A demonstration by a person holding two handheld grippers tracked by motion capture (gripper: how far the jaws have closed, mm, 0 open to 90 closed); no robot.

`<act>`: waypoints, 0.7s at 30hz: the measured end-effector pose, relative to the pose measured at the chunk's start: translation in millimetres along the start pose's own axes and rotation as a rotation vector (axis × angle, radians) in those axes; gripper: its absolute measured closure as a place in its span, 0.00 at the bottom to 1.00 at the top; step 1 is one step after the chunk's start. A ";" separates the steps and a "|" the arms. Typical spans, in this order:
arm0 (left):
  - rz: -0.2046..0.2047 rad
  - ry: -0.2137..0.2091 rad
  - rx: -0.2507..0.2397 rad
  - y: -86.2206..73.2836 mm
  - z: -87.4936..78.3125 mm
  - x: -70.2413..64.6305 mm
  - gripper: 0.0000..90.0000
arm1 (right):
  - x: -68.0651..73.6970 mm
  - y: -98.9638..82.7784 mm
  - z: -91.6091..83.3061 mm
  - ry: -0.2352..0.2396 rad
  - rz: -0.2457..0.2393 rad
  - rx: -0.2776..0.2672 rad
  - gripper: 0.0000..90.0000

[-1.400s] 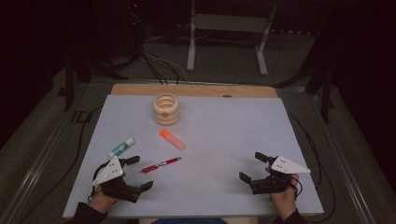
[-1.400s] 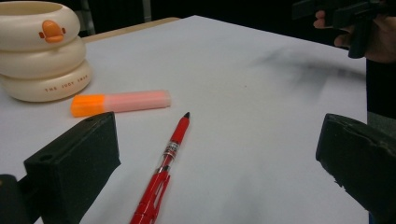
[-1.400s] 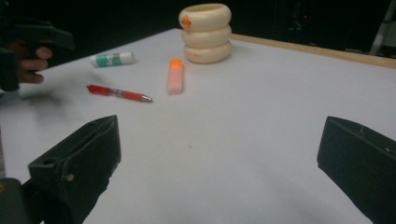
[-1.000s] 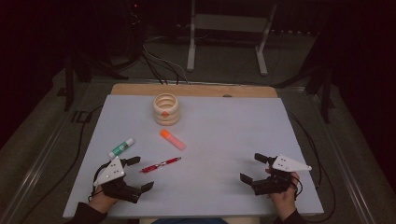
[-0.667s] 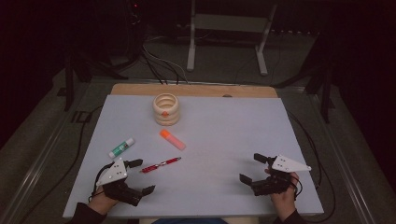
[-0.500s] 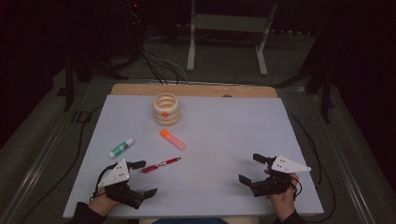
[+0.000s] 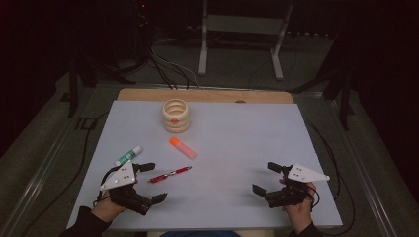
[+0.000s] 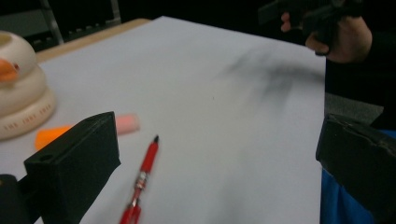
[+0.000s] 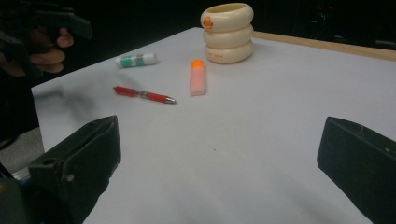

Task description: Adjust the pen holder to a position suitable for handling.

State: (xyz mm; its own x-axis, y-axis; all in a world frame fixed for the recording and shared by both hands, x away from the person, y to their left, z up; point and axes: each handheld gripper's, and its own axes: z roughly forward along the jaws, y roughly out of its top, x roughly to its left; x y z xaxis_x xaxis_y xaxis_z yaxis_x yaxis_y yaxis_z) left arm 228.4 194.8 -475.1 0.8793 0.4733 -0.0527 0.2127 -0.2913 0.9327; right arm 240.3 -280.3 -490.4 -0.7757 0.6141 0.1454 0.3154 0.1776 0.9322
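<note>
Dark floor and cable runs surround your pale table (image 7: 237,143), and the red pen (image 7: 170,174) lies flat on it, just ahead of your left gripper (image 7: 148,183) and apart from both jaws. In the left gripper view the pen (image 8: 140,179) runs lengthwise beside the left-hand jaw, not between the two. Beyond it sit the orange highlighter (image 7: 182,147), the green-capped glue stick (image 7: 128,155) near your left hand, and the cream ringed holder (image 7: 176,115) farther back.

Mind the approach — the pen is thin and round, so a jaw that lands on it off-centre would likely roll or flick it away, perhaps against the highlighter.

Your left gripper is spread wide and holds nothing. Your right gripper (image 7: 264,178) — well apart, near the table's right front — is also spread wide and empty, its jaws over bare table.
</note>
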 end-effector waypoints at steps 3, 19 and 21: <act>-0.010 0.009 -0.006 7.7 0.1 3.8 0.00 | -0.5 0.1 -0.2 0.000 0.000 -0.001 0.00; -0.050 0.053 0.016 42.5 5.8 26.8 0.00 | -0.6 0.9 -2.0 0.004 0.004 -0.009 0.00; -0.045 0.064 0.023 45.2 6.5 28.9 0.00 | -0.8 1.2 -2.0 0.005 0.008 -0.009 0.00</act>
State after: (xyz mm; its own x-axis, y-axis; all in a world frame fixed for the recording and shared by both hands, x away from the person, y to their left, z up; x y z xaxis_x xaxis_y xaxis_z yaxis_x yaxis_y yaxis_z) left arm 266.3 189.9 -436.8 0.8397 0.5384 -0.0706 0.2616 -0.2872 0.9215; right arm 240.2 -282.2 -488.8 -0.7759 0.6117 0.1542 0.3167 0.1663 0.9338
